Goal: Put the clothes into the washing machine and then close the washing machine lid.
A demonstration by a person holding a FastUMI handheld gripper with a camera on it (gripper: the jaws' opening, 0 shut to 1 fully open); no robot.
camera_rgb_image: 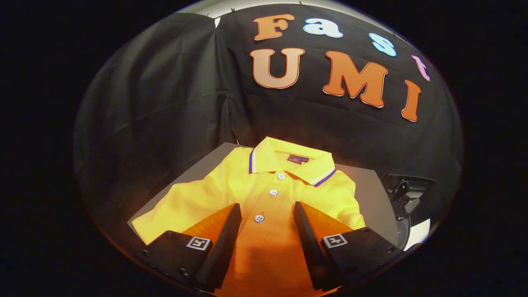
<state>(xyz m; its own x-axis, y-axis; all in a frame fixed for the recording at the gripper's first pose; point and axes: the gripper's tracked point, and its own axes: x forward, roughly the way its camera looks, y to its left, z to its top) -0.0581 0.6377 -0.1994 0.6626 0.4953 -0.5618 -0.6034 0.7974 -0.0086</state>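
A grey table (363, 185) carries a yellow polo shirt (231, 194), laid flat with its striped collar (288, 163) toward the booth wall. The gripper (267, 212) hovers over the shirt's lower front, angled downward, fingers (225, 239) spread wide apart and pinching nothing; the button placket runs between them. A white button (259, 218) sits midway between the fingertips.

Neck label (298, 158) inside yellow polo shirt (231, 194) collar: too small, not readable. Square coded markers (198, 242) on gripper (267, 212) fingers, spread apart: no text.
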